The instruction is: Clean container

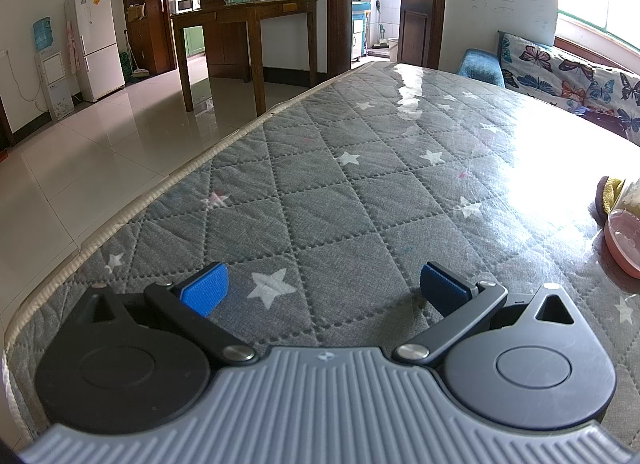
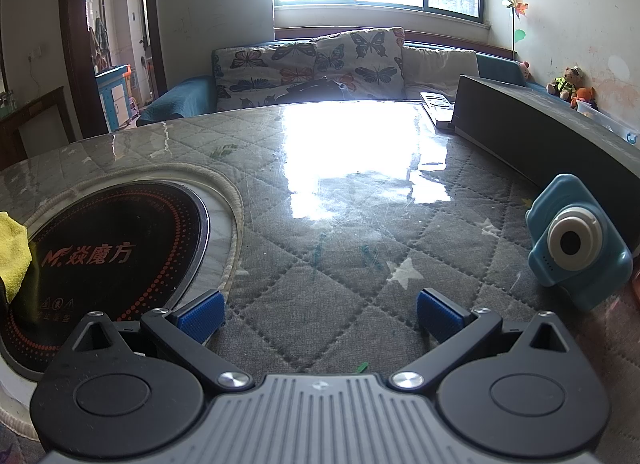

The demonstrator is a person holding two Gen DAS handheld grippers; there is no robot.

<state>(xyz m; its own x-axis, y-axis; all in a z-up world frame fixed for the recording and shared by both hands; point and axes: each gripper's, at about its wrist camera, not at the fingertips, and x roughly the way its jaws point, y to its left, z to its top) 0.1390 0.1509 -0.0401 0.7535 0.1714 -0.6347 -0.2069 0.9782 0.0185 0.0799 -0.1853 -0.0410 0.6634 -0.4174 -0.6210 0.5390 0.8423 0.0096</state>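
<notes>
A pink container (image 1: pixel 624 244) shows at the far right edge of the left wrist view, cut off by the frame, with a yellow cloth (image 1: pixel 614 194) beside or behind it. My left gripper (image 1: pixel 324 288) is open and empty, low over the grey quilted table cover (image 1: pixel 320 184), well left of the container. My right gripper (image 2: pixel 320 314) is open and empty over the same cover. The yellow cloth (image 2: pixel 12 252) lies at the left edge of the right wrist view on the black induction hob (image 2: pixel 112 256). The container is not seen in the right wrist view.
A blue toy camera (image 2: pixel 576 252) stands to the right of my right gripper. A long dark box (image 2: pixel 540 136) and a remote (image 2: pixel 436 106) lie at the table's far right. A sofa with butterfly cushions (image 2: pixel 320 60) is behind the table. The table edge (image 1: pixel 160 188) runs along the left.
</notes>
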